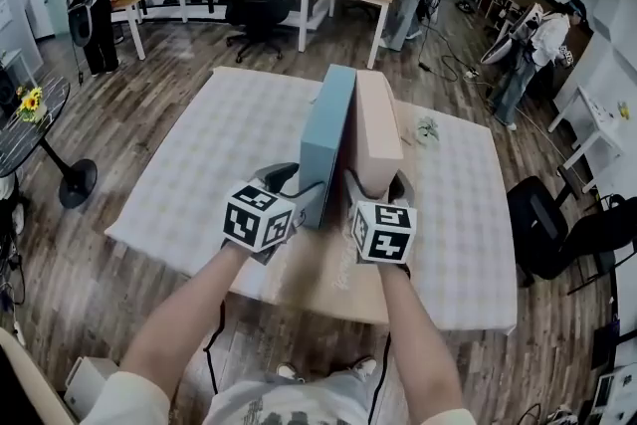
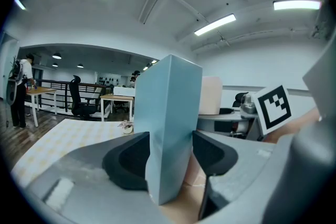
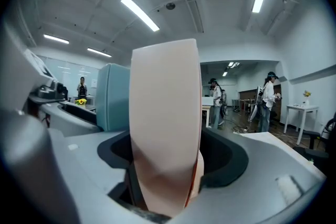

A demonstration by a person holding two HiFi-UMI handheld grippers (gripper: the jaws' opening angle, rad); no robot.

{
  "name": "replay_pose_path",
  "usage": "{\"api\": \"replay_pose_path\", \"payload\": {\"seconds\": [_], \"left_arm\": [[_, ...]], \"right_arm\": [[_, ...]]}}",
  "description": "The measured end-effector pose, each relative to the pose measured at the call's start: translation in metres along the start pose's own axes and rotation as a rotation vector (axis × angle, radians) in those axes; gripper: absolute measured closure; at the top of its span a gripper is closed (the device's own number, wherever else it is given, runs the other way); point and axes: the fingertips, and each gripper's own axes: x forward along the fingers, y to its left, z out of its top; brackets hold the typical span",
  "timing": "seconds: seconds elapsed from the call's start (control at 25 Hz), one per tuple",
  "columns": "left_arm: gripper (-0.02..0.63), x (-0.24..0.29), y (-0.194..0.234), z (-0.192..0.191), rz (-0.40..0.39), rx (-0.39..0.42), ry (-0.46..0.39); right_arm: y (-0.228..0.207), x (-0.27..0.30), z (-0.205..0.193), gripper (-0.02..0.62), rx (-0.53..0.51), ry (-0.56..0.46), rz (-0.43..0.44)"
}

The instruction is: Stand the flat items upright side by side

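Observation:
Two flat boxes stand on edge side by side, faces touching, on the pale checked mat [image 1: 199, 174]. The blue box [image 1: 326, 139] is on the left and the pink box [image 1: 376, 129] on the right. My left gripper [image 1: 307, 194] holds the blue box's near end; both dark pads press its sides [image 2: 170, 128]. My right gripper [image 1: 376, 189] straddles the near end of the pink box [image 3: 165, 123], with slim gaps beside its pads, so it stands open around it. The blue box [image 3: 113, 94] shows just left of the pink one.
A small flower sprig [image 1: 428, 127] lies on the mat right of the boxes. The table's front edge [image 1: 328, 309] is close to me. A black chair [image 1: 557, 234] stands at the right, a round table with sunflowers [image 1: 30, 105] at the left. Several people stand at the back.

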Motion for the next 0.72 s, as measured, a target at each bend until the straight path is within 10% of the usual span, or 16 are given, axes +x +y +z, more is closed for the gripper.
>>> {"api": "replay_pose_path", "payload": {"seconds": [0.72], "left_arm": [[0.35,0.003,-0.001,0.005,-0.037,0.017,0.021]], "right_arm": [[-0.006,-0.036,-0.006,0.305,-0.134,0.075,0.374]]}}
